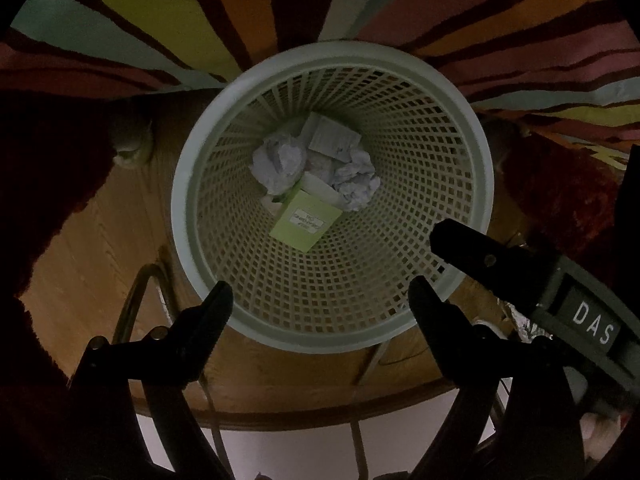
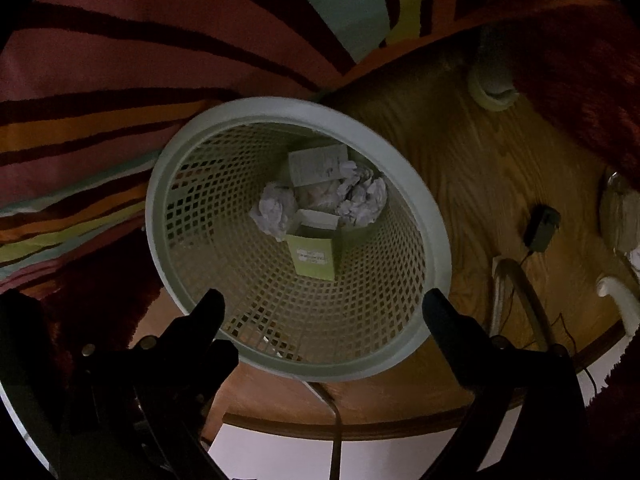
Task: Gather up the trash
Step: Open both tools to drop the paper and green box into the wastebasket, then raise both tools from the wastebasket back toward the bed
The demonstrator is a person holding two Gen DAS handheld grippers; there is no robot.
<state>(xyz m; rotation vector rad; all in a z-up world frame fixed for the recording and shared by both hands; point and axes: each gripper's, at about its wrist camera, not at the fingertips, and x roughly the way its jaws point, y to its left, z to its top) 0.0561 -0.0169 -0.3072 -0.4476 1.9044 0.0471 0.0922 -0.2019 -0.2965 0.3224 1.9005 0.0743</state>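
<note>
Because both grippers hang over the mouth of the bin (image 1: 472, 152), the main danger now is a knock against its rim. The left gripper (image 1: 320, 296) has its fingers spread wide and holds nothing; the right gripper (image 2: 324, 308) is also wide open and empty. One finger of the right gripper reaches over the near rim in the left view, so a careless pull sideways could tip the light plastic bin and spill it.

Inside, at the bottom, lie two crumpled paper balls (image 1: 280, 164), a green box (image 1: 306, 220) and a printed leaflet (image 1: 334, 138). I judge that this part of the collecting is done, but I cannot tell if more trash waits elsewhere. A piece of foil (image 1: 524, 320) shows beside the right gripper, outside the bin; it may be missed.

The bin stands on a wooden floor (image 2: 500, 184), near a striped rug (image 1: 160, 12) and a dark red shaggy mat (image 2: 580, 72). A black charger (image 2: 542, 226) with its thin cable lies on the wood, and the cable could catch a finger. The room is dim.
</note>
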